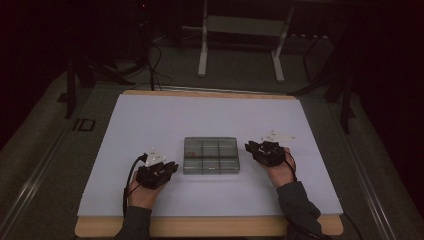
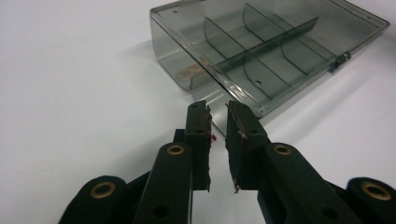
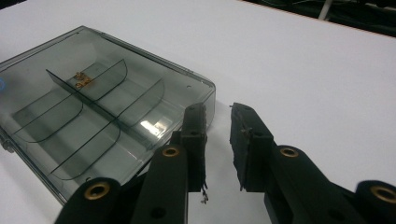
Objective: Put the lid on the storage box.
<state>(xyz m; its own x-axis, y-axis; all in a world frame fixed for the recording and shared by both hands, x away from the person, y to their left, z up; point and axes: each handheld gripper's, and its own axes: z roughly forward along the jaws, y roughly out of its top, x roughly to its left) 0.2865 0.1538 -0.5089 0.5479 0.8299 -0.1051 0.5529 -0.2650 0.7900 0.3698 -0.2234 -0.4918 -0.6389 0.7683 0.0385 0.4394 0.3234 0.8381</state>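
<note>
White-topped table (image 1: pixel 150 120); clear divided box (image 1: pixel 211 155) lying flat, centre.

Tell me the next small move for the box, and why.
Probably bring the right hand-held gripper in against the clear compartment box to steady it. The lid looks closed, a latch shows on one side, and both grippers sit apart from it, holding nothing; the left hand-held gripper has its jaws slightly parted.

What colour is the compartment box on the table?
Translucent smoky grey box; the right gripper view shows it best.
</note>
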